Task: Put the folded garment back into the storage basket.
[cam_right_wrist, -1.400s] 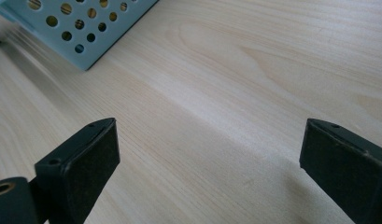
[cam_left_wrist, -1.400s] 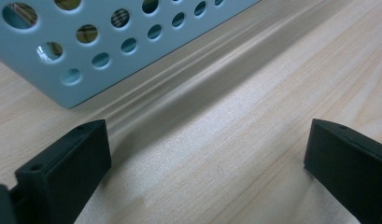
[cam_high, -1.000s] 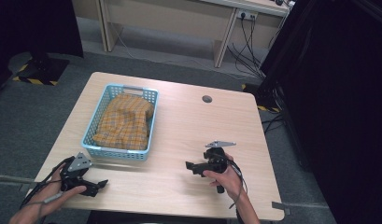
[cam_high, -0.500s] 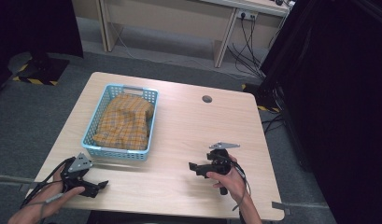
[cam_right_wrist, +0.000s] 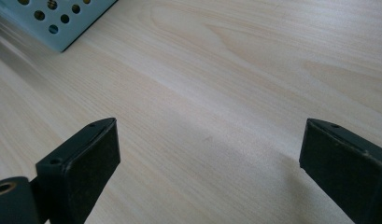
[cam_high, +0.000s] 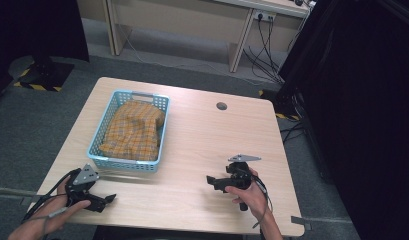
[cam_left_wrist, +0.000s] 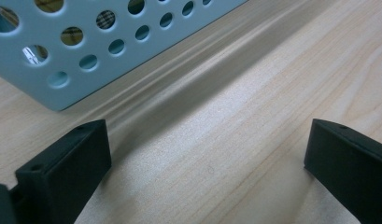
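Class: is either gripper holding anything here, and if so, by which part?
Nothing is held. The left gripper and right gripper are both open over the bare table.

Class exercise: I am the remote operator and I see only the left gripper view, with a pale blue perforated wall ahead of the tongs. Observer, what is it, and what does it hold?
Observer: It is a pale blue perforated plastic basket holding a folded yellow checked cloth.
Operator: Where is the other hand?
Observer: The right tongs rest over bare wooden table, apart from the basket.
Operator: Are they gripping anything?
Observer: No; the right gripper view shows the jaws wide apart with bare wood between them.
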Motion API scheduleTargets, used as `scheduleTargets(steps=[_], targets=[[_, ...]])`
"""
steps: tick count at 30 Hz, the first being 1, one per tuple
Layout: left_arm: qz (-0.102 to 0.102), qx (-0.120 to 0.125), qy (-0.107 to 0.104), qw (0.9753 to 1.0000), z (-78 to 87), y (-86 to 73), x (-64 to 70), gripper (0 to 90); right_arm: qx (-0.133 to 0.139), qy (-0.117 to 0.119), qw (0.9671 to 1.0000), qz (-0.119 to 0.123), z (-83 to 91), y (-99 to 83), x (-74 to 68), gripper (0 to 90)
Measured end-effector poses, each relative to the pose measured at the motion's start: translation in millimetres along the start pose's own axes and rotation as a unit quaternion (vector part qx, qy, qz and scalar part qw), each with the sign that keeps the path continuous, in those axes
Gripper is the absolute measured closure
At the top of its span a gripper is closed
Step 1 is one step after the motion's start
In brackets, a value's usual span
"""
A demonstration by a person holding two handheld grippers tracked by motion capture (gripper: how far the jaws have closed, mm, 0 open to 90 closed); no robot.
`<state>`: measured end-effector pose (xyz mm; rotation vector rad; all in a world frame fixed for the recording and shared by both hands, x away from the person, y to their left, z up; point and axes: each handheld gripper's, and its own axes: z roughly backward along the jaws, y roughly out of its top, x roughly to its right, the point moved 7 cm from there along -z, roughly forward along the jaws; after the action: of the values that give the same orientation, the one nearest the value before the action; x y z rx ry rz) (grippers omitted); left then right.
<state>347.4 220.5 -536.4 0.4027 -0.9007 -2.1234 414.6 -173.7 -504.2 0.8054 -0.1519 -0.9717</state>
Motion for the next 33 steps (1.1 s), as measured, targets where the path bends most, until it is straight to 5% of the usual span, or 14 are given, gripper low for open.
scheduleTargets(steps=[33], targets=[[-0.007,0.0,-0.008,0.9999,-0.1,0.1,2.0,0.0,-0.009,-0.013,0.9999,0.007,14.5,-25.8,3.8,5.8]])
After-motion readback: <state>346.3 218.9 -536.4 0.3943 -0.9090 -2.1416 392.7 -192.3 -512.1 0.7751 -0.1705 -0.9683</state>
